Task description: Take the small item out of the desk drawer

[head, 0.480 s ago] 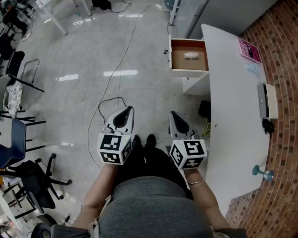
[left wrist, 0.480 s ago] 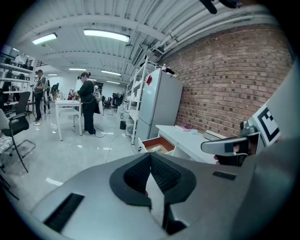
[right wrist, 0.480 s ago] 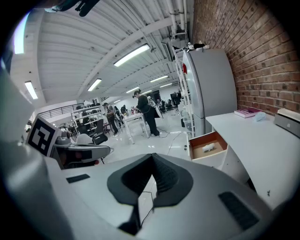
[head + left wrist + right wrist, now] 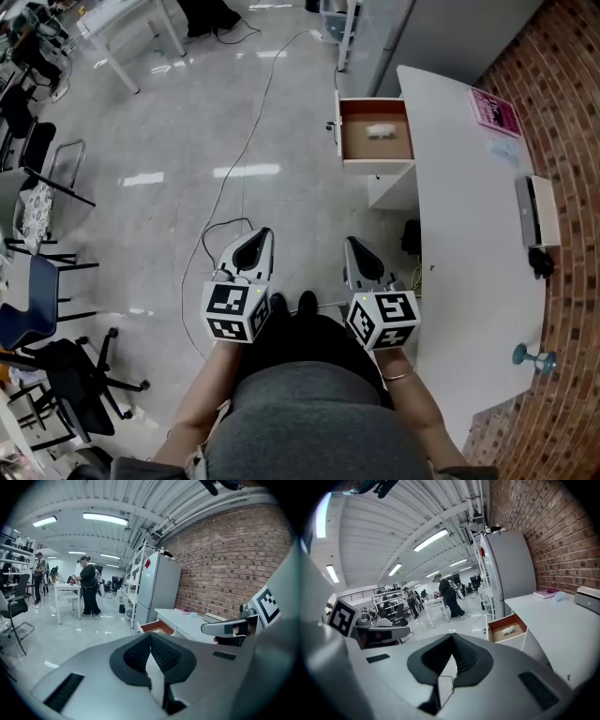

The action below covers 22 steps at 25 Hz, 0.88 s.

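Fingers of left gripper: pressed together, nothing between. Fingers of right gripper: likewise together, empty. In open drawer of white worktop, well ahead of both grippers: small white item, untouched.

No print anywhere is clear enough to read.

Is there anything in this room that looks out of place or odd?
Only small things. The drawer stands pulled open, with a small white item lying in it. A loose cable trails across the floor. Nothing looks spilled or damaged.
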Each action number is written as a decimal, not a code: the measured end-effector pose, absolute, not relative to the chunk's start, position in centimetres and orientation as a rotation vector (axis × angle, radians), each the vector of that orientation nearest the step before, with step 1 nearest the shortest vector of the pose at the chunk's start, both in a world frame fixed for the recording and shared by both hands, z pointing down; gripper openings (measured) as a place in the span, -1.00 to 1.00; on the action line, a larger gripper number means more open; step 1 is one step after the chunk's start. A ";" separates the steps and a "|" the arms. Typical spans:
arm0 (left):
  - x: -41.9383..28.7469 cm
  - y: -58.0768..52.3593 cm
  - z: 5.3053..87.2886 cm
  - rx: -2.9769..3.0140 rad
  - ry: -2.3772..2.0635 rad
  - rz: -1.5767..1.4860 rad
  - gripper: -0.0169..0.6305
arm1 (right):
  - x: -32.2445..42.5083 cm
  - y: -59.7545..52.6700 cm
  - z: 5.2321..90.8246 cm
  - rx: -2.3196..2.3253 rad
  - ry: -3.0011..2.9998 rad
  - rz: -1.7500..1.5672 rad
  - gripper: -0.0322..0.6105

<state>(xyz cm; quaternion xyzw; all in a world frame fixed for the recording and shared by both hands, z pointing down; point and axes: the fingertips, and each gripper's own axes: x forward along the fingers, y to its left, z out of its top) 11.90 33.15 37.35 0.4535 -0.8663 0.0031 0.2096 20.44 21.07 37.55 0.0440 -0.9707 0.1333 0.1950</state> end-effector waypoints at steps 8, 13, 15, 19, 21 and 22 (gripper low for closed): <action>11.2 32.5 37.1 1.258 -2.435 0.023 -0.88 | 20.4 20.3 37.6 0.120 -2.731 0.415 -0.89; 11.5 31.2 37.2 1.278 -2.426 0.041 -0.88 | 20.5 19.4 37.9 0.122 -2.724 0.429 -0.89; 11.6 30.8 37.0 1.293 -2.425 0.035 -0.87 | 20.4 19.2 38.0 0.122 -2.722 0.442 -0.89; 11.2 30.0 36.9 1.303 -2.417 0.013 -0.73 | 20.0 18.5 38.5 0.134 -2.714 0.459 -0.89; 10.6 29.9 36.9 1.291 -2.420 0.006 -0.71 | 19.5 18.3 38.6 0.132 -2.711 0.461 -0.89; 10.3 29.9 37.0 1.283 -2.423 0.003 -0.70 | 19.2 18.2 38.6 0.131 -2.710 0.460 -0.89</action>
